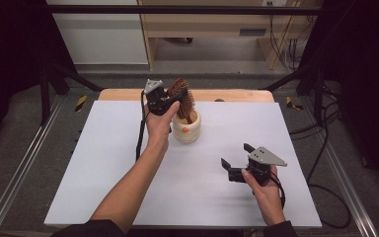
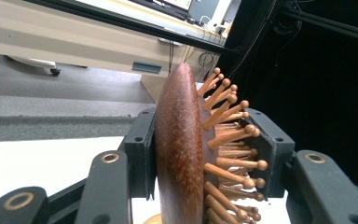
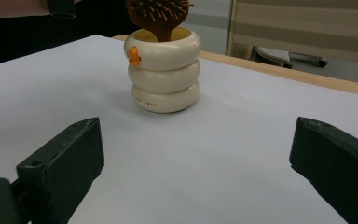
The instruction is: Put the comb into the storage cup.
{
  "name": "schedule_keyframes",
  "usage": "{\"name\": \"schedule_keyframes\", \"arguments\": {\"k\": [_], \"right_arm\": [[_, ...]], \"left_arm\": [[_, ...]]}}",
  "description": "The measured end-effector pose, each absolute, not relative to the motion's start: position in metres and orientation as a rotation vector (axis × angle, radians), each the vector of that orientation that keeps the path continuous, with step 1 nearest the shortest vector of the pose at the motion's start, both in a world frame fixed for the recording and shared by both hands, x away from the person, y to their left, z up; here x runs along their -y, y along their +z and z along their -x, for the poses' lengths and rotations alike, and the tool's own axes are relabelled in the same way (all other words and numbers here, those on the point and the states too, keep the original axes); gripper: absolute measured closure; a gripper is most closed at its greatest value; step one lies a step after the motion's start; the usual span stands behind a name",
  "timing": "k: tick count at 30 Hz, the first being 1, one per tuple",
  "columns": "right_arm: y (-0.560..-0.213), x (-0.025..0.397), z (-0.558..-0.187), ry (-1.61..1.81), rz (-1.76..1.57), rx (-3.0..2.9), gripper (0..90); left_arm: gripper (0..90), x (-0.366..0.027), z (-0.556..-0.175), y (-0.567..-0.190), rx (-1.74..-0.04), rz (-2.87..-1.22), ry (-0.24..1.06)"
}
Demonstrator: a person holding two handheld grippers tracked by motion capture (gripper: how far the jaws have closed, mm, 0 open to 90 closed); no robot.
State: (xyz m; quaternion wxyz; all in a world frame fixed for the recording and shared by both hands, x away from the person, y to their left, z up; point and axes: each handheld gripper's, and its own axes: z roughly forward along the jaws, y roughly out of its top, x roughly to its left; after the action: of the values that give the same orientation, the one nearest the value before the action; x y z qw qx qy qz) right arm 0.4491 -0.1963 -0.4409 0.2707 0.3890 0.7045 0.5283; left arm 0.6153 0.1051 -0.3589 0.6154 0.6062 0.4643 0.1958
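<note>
A brown wooden hairbrush [image 1: 181, 96] with peg bristles stands with its handle down inside a cream ringed cup [image 1: 186, 127] near the back middle of the white table. My left gripper [image 1: 171, 101] is shut on the brush head; up close, the brush [image 2: 179, 154] sits between both pads [image 2: 139, 154], bristles facing right. My right gripper [image 1: 236, 155] is open over the right front of the table, nothing between its fingers [image 3: 63, 163]. Ahead of it stand the cup [image 3: 164, 72] with a small orange mark and the brush [image 3: 157, 16] above.
The white table [image 1: 103, 173] has a wooden strip [image 1: 227, 95] along its far edge. Black frame rails run on both sides. Cables [image 1: 321, 148] lie on the floor to the right, and a wooden cabinet [image 1: 202, 24] stands behind the table.
</note>
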Motion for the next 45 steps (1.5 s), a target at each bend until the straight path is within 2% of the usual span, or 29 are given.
{"name": "schedule_keyframes", "arguments": {"k": [45], "right_arm": [[-0.442,0.193,-0.449,1.417,-1.038,-1.921,3.5]], "left_arm": [[47.9,-0.123,-0.619,-0.368,-1.112,-1.353,0.412]]}}
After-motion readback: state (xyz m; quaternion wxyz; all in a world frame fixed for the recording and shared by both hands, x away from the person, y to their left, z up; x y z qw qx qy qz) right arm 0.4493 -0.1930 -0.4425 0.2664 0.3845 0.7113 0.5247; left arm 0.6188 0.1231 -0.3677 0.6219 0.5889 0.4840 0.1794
